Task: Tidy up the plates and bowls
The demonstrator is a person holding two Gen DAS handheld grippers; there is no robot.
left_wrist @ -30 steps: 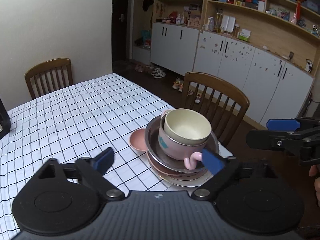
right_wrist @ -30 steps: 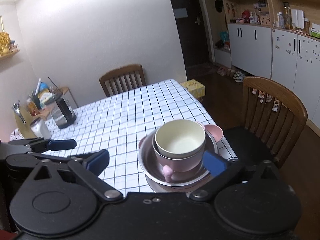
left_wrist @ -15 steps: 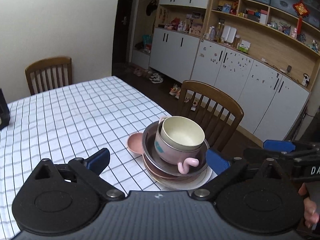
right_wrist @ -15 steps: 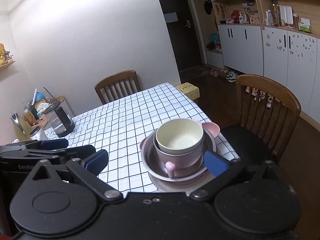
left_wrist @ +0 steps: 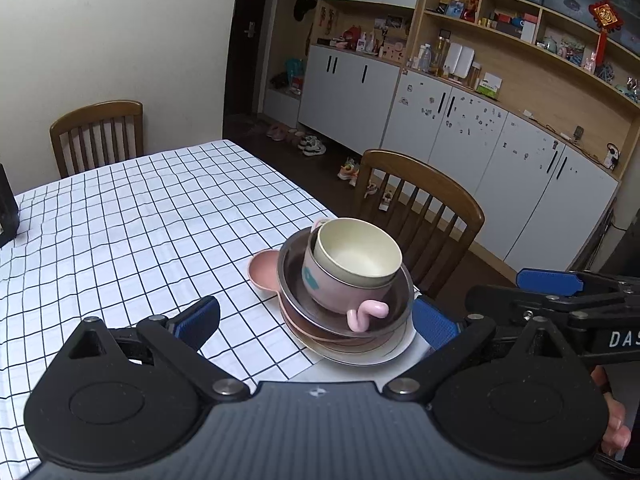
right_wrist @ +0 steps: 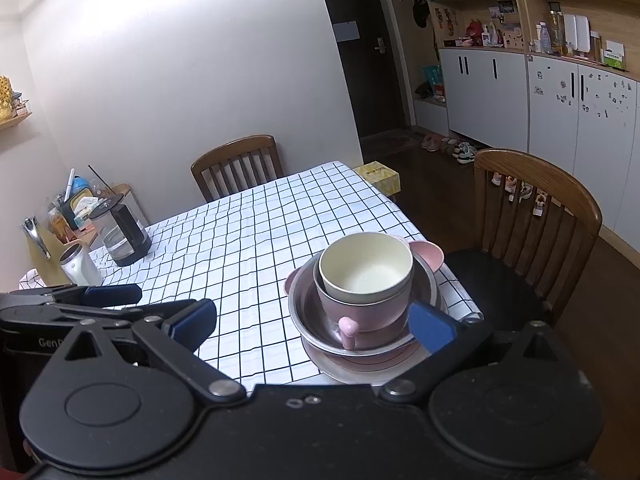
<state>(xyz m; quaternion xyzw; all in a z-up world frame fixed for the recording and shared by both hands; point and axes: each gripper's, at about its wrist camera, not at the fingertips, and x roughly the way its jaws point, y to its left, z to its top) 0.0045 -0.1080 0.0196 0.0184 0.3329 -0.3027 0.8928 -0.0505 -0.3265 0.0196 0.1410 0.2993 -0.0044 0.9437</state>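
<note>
A stack of dishes stands at the near corner of the checked table (left_wrist: 120,232). A cream bowl (left_wrist: 356,254) sits inside a pink cup (left_wrist: 340,292) with a curled handle, inside a steel bowl (left_wrist: 400,304), on plates (left_wrist: 360,354). A pink eared plate (left_wrist: 262,270) pokes out behind. In the right wrist view the cream bowl (right_wrist: 366,268) tops the same stack (right_wrist: 360,340). My left gripper (left_wrist: 316,320) is open and empty, held back from the stack. My right gripper (right_wrist: 312,320) is open and empty, also short of it.
A wooden chair (left_wrist: 420,200) stands right behind the stack, another chair (right_wrist: 236,164) at the far side. A glass kettle (right_wrist: 120,232), a white cup (right_wrist: 78,266) and utensil holders sit at the table's left end. A yellow box (right_wrist: 378,176) lies on the floor.
Both grippers have pulled back and risen from the stack, which looks smaller and lower. The stack has not moved.
</note>
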